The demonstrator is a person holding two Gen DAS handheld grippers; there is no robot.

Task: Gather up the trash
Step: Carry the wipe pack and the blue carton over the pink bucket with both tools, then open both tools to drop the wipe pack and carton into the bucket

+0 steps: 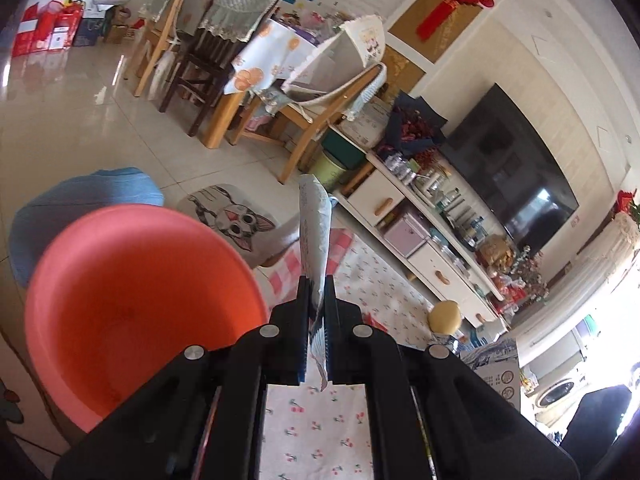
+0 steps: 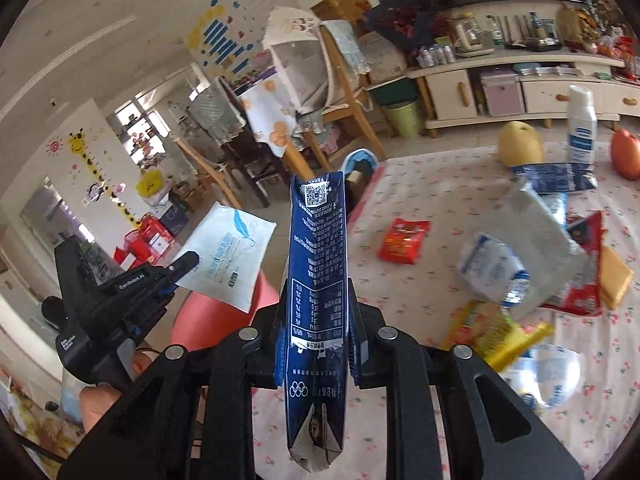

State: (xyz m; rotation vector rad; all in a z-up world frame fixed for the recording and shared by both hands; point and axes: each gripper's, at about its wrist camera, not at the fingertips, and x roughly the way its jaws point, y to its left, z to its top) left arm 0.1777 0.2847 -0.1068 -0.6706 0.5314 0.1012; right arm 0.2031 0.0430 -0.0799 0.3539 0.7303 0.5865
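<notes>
1. The left gripper has its jaws pressed fully together on one edge of a flat white packet. The packet sticks up well past the jaws and only a narrow strip is pinched, so a quick swing could let it slide out and fall short of the red basin.
2. The right gripper has its jaws closed to a narrow gap around a flattened dark blue carton, gripped across its middle. The carton overhangs both ways; its slick sides could slip, or any dregs could drip onto the surface.
3. The basin sits low beside the surface, to the left of both grippers, and the right view shows the left gripper close by. Both heading for the same rim at once risks a knock that shakes a piece loose.
4. Letting go before a piece is over the basin would drop it on the floor.
5. Wrappers lie scattered on the surface near a pear and a white bottle; later grabs could take those by mistake.
</notes>
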